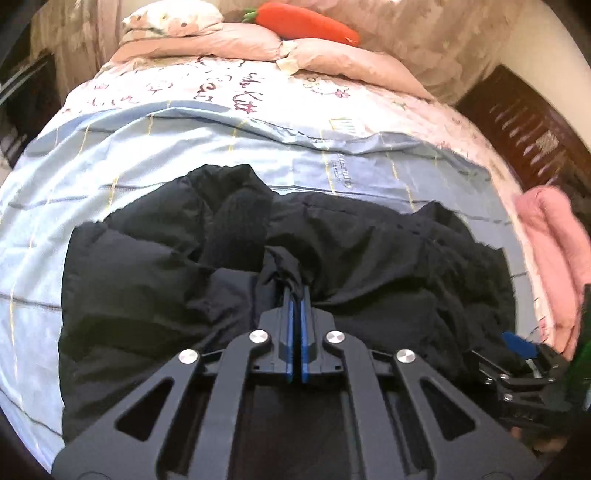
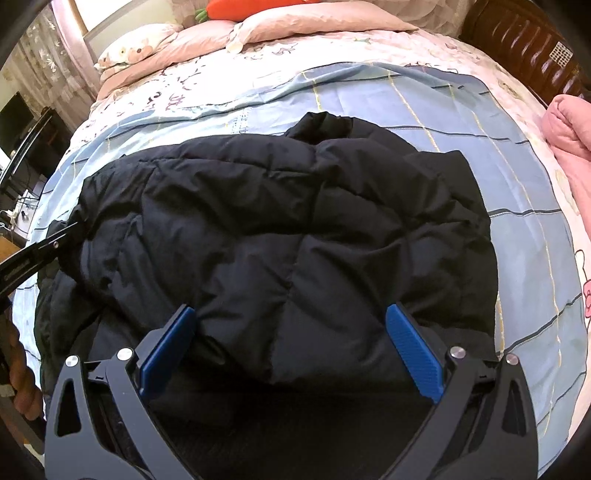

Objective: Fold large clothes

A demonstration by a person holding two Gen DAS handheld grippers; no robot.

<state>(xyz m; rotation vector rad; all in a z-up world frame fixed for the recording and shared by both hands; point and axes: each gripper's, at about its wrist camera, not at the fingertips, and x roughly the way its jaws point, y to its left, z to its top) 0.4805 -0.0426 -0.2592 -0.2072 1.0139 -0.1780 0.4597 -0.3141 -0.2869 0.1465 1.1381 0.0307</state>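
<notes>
Your left gripper has its blue-padded fingers pressed together on a small bunch of fabric from a black puffer jacket, gathered near the jacket's near left edge. That pinch looks meant to give you a corner to lift and carry across for a fold. Your right gripper hangs over the near edge of the jacket with its fingers spread wide and the quilted cloth lying between them; the pads do not appear to press on it, so it seems poised to take the matching edge, though the fisheye view makes contact hard to judge.

The jacket lies crumpled and roughly flat in the middle of a bed, with its collar or hood end bunched toward the far side. Beneath it is a light blue sheet with thin yellow and dark stripes, spread to give a clear working area. Under that is a pale printed cover with cartoon figures and lettering.

At the head of the bed are pink pillows and an orange carrot-shaped plush toy. A folded pink blanket sits at the bed's right edge, beside a dark wooden bed frame. Curtains and a dark screen stand off to the left.
</notes>
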